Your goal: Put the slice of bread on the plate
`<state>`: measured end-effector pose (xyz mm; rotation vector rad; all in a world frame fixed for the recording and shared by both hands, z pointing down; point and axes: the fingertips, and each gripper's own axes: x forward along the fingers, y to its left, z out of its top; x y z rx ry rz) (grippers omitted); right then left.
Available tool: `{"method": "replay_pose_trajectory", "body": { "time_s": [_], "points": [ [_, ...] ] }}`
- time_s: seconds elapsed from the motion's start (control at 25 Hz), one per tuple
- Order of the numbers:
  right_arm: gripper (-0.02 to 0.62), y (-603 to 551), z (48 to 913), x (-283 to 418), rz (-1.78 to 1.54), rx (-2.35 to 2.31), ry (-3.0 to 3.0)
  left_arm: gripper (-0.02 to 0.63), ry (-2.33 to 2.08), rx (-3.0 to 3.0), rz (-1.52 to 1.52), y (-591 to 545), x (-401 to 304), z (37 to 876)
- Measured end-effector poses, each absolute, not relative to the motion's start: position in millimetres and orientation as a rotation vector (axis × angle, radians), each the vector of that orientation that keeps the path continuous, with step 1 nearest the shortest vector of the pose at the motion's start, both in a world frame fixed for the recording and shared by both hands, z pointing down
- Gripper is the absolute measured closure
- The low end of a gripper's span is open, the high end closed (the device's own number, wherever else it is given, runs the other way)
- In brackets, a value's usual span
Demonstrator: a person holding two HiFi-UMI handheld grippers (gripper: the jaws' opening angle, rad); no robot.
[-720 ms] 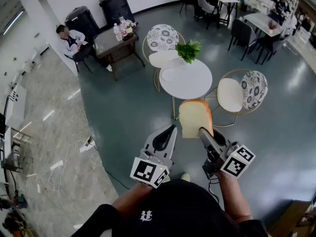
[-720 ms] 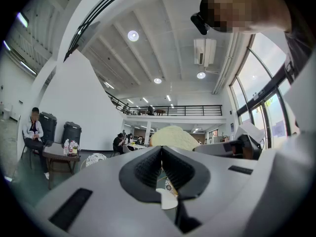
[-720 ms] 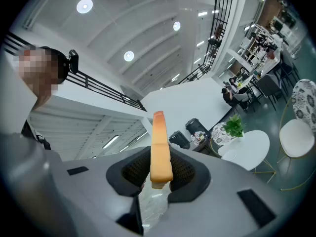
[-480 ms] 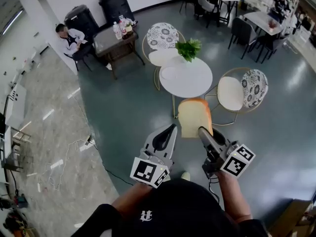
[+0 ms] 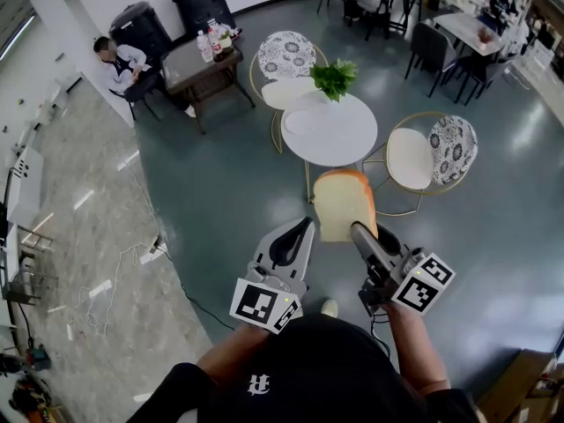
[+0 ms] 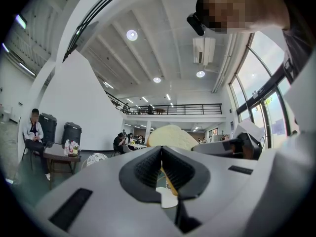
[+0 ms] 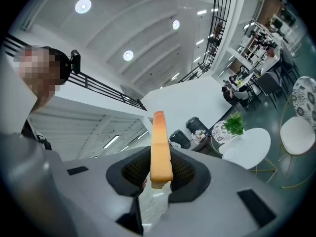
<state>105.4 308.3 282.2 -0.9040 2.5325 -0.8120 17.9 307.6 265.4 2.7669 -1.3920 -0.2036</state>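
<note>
A slice of bread (image 5: 344, 203) with an orange-brown crust stands upright in the air, its lower edge clamped between the pads of my right gripper (image 5: 357, 229). The right gripper view shows the slice (image 7: 160, 149) edge-on between the jaws of that gripper (image 7: 160, 174). My left gripper (image 5: 307, 226) is held beside it on the left, jaws shut with nothing between them (image 6: 161, 167). The bread (image 6: 170, 136) shows just beyond them. A white plate (image 5: 302, 122) lies on the round white table (image 5: 344, 144) ahead, well beyond both grippers; this plate (image 7: 231, 153) is also in the right gripper view.
A green potted plant (image 5: 333, 77) stands at the table's far edge. Three gold-framed chairs ring it, one at the right (image 5: 414, 164). A person sits at a dark table (image 5: 198, 60) far left, beside two black bins (image 5: 141, 26). A cable (image 5: 132, 263) trails on the floor.
The whole scene has slid slightly upward in the head view. The bread stays clamped in the right gripper, and both grippers keep their pose.
</note>
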Motion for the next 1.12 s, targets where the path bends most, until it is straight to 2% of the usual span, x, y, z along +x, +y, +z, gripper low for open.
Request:
{"method": "replay_pose_trajectory", "body": {
  "time_s": [1.12],
  "points": [
    [0.5, 311, 307, 129, -0.921, -0.844, 2.497, 0.597, -1.484, 2.714, -0.134, 316, 41, 286]
  ]
}}
